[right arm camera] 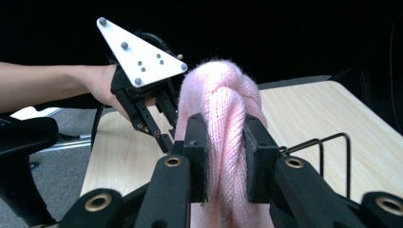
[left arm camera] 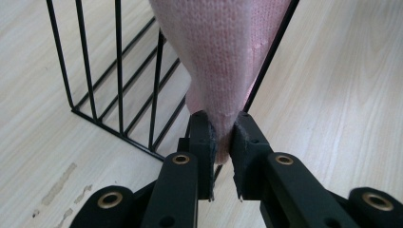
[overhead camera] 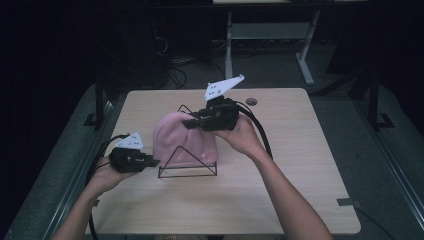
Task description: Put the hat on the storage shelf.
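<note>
High view: pink knitted hat (overhead camera: 180, 140) draped over black wire rack (overhead camera: 187, 167) near middle of wooden table (overhead camera: 300, 165), both tongs clamped on it. Judged well along, if the job is dressing the rack with the hat: knit already over the top of the rack and hanging down its near side, triangular end frame of the rack bare in front. Left to do, by the look of it: pulling the lower edge down and square, smoothing the bunched top, then letting go with both tongs.

Left gripper (overhead camera: 150, 161): low, at the hat's bottom-left corner, beside the rack's foot. Left gripper view: jaws narrow, pinched on a thin fold of the hat's lower edge (left arm camera: 221, 137), knit rising straight up from the pads and widening above; rack wires (left arm camera: 119, 95) just to the left of the jaws and one slanting wire close behind on the right; table close beneath.

Right gripper (overhead camera: 192, 122): higher, at the hat's top, reaching in from the right. Right gripper view: jaws closed on a thick twisted roll of knit (right arm camera: 225, 142), roll filling the gap between the pads and bulging above them; a loop of the rack (right arm camera: 332, 152) to the right of and behind the jaws; left gripper (right arm camera: 164, 137) beyond, on the hat's far side, touching it.

Hat therefore stretched between the two tongs, one corner low, crown high.
</note>
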The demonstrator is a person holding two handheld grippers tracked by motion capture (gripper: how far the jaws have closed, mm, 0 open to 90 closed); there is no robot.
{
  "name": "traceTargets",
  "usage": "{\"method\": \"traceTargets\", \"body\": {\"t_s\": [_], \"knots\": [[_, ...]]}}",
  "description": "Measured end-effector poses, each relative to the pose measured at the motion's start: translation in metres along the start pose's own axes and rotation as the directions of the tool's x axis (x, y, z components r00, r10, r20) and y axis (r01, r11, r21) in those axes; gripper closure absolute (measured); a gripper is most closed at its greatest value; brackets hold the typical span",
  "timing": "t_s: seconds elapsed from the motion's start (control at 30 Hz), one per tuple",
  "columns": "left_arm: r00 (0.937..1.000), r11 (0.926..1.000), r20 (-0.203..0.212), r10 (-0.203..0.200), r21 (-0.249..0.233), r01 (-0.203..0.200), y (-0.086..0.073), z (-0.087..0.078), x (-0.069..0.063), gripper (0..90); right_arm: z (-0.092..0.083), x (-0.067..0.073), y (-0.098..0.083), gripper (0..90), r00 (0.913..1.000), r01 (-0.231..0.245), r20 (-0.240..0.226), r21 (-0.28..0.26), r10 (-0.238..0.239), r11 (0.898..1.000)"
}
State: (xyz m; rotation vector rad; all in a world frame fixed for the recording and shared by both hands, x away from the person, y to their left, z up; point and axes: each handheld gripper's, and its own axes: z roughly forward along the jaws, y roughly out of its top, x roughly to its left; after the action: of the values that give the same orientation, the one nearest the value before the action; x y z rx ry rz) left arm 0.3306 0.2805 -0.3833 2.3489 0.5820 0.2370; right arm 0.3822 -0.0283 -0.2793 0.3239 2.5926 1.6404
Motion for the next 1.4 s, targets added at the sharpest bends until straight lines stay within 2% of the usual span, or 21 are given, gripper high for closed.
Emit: {"method": "traceTargets", "body": {"t_s": [0.03, 0.1, 0.27, 0.73, 0.97, 1.0, 1.07, 1.13, 1.3, 1.4], "knots": [[0.9999, 0.9999, 0.002, -0.012, -0.004, 0.012, -0.001, 0.001, 0.0, 79.4, 0.001, 0.0, -0.001, 74.4, 1.0, 0.001, -0.001, 0.003, -0.001, 1.0], [1.0, 0.9999, -0.001, -0.008, 0.013, 0.008, -0.003, 0.002, 0.001, 79.4, 0.003, 0.0, -0.004, 74.5, 1.0, -0.005, -0.003, 0.005, 0.005, 1.0], [0.9997, 0.9996, -0.001, -0.026, 0.014, 0.026, -0.007, 0.004, 0.001, 79.4, 0.007, -0.001, -0.008, 74.4, 0.9999, -0.012, -0.01, 0.01, 0.012, 1.0], [0.9997, 0.9988, -0.003, -0.025, 0.043, 0.025, -0.014, 0.01, 0.003, 79.3, 0.014, -0.001, -0.016, 74.3, 0.9995, -0.027, -0.019, 0.016, 0.027, 1.0], [0.999, 0.998, 0.001, -0.044, 0.045, 0.044, -0.017, 0.015, 0.001, 78.9, 0.017, 0.0, -0.019, 74.1, 0.999, -0.031, -0.03, 0.026, 0.032, 0.999], [0.9996, 0.998, 0.0, -0.028, 0.056, 0.028, -0.018, 0.014, 0.003, 78.9, 0.017, 0.0, -0.019, 74.1, 0.999, -0.03, -0.032, 0.028, 0.031, 0.999], [0.9987, 0.9977, 0.001, -0.05, 0.046, 0.05, -0.02, 0.016, 0.001, 78.9, 0.018, 0.001, -0.02, 74.0, 0.9985, -0.035, -0.041, 0.035, 0.036, 0.999], [0.9991, 0.9975, 0.001, -0.041, 0.057, 0.041, -0.021, 0.017, 0.002, 78.5, 0.019, 0.001, -0.021, 73.9, 0.9984, -0.033, -0.045, 0.041, 0.035, 0.999], [0.9986, 0.997, 0.005, -0.053, 0.058, 0.052, -0.025, 0.02, 0.003, 78.4, 0.021, 0.001, -0.025, 73.8, 0.9979, -0.041, -0.049, 0.049, 0.044, 0.998], [0.9985, 0.9957, 0.007, -0.054, 0.076, 0.054, -0.026, 0.022, 0.003, 78.4, 0.022, 0.0, -0.027, 73.8, 0.9981, -0.033, -0.05, 0.056, 0.035, 0.998]]}}
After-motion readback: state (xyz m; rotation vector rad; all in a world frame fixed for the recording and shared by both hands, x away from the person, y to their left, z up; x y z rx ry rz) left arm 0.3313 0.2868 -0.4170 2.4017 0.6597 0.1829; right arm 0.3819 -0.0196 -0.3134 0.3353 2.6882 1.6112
